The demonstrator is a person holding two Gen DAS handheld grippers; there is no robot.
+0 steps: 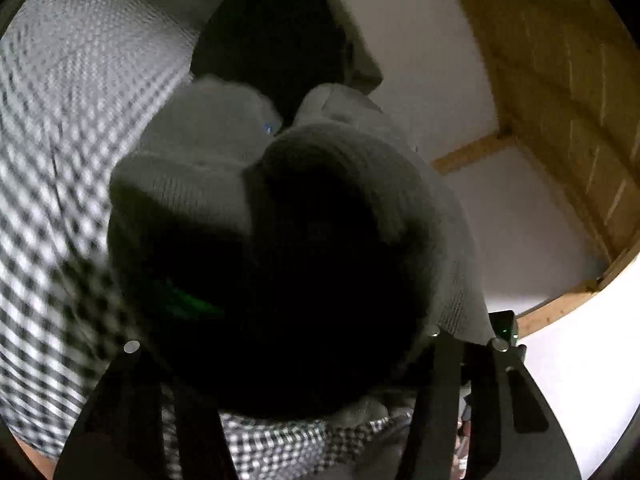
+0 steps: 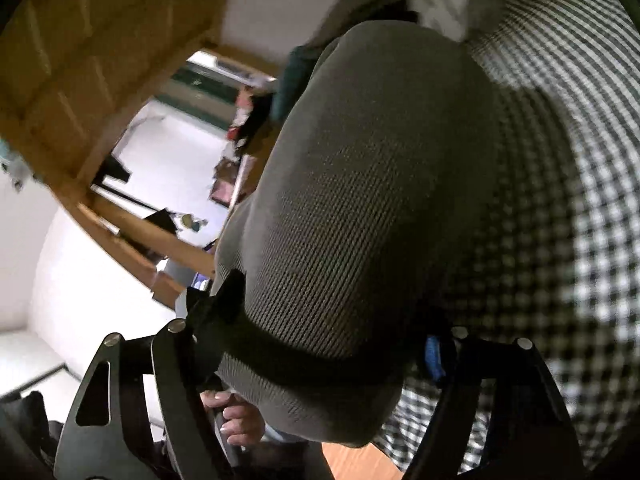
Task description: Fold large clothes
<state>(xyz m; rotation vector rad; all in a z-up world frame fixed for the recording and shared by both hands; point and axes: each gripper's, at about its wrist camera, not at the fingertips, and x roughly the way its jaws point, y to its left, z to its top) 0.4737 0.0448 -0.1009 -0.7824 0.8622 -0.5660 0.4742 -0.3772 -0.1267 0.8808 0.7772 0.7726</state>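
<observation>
A grey ribbed knit garment point(image 1: 192, 184) hangs bunched in front of the left wrist camera and drapes over my left gripper point(image 1: 304, 360), hiding its fingertips. In the right wrist view the same grey knit garment point(image 2: 368, 184) fills the middle and falls over my right gripper point(image 2: 320, 352). The black left finger point(image 2: 216, 308) of the right gripper presses against the fabric edge; the other fingertip is covered. Both grippers appear closed on the cloth, held up in the air.
A black-and-white checked cloth point(image 1: 60, 160) lies behind the garment, also in the right wrist view point(image 2: 560, 200). A wooden frame point(image 1: 560, 100) and white wall point(image 1: 460, 80) stand beyond. A hand point(image 2: 236, 420) shows below the right gripper. Shelves with clutter point(image 2: 192, 168) are at the back.
</observation>
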